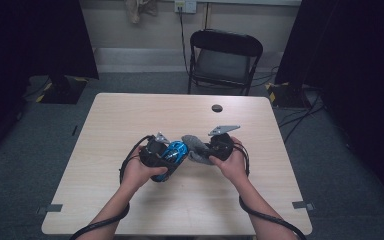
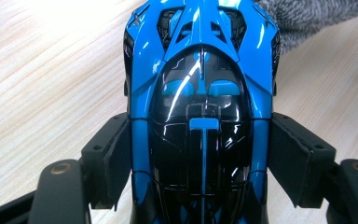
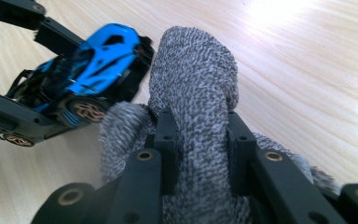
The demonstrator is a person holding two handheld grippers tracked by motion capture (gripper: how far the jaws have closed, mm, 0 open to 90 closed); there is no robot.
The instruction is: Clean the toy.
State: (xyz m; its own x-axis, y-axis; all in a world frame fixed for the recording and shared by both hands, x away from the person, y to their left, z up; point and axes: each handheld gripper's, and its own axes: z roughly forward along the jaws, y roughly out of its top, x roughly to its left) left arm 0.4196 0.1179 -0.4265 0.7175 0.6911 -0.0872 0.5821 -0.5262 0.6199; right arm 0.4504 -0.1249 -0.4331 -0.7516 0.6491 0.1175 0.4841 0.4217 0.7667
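A glossy blue and black toy car (image 2: 200, 93) sits between the pads of my left gripper (image 2: 200, 158), which is shut on its sides. In the high view the car (image 1: 174, 151) is held just above the wooden table (image 1: 130, 115), at its middle. My right gripper (image 3: 200, 140) is shut on a folded grey cloth (image 3: 196, 93), whose rounded end sticks out past the pads. The cloth (image 1: 194, 146) lies right beside the car's far end in the high view. The right gripper view shows the car (image 3: 93, 70) tilted, with gold wheels, close to the cloth.
A dark round cap (image 1: 217, 108) sits in the table's far side. A black folding chair (image 1: 223, 60) stands beyond the far edge. Dark stands flank the table on both sides. Cables trail from both grippers over the near edge.
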